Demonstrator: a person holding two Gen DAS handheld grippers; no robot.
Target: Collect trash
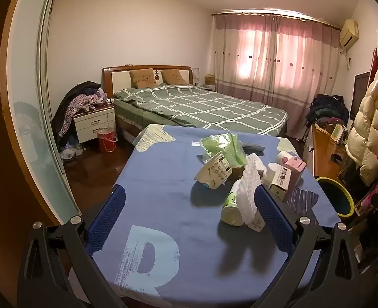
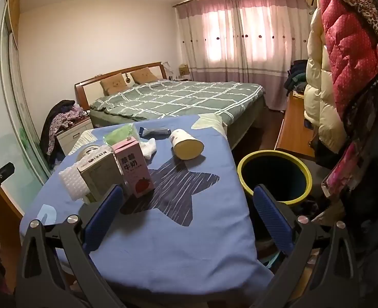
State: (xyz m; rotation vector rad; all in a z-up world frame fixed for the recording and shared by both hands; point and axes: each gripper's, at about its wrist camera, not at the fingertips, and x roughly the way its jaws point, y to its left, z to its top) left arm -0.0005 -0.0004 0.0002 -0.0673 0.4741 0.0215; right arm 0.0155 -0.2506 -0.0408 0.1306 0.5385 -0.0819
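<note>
Trash lies on a table with a blue cloth [image 1: 163, 200]: a pink milk carton [image 1: 292, 172] [image 2: 135, 169], a beige box [image 1: 278, 187] [image 2: 99, 177], white foam wrap [image 1: 248, 195] [image 2: 70, 182], a green-labelled bottle [image 1: 231, 205], a tipped paper cup [image 1: 214, 172], a green bag [image 1: 224, 148] [image 2: 119, 133] and a tipped white cup [image 2: 186, 143]. A yellow-rimmed dark bin [image 2: 274, 175] [image 1: 336, 195] stands to the table's right. My left gripper [image 1: 189, 200] is open above the cloth, its right finger beside the foam wrap. My right gripper [image 2: 189, 200] is open over the table's right edge, empty.
A white sock [image 2: 149, 147] and a dark folded item [image 2: 154, 132] lie at the table's far side. A green-quilted bed [image 1: 199, 105] stands behind, with a nightstand [image 1: 94, 123] and a red bucket [image 1: 106, 140]. Coats [image 2: 342, 64] hang at the right by a wooden cabinet [image 2: 294, 128].
</note>
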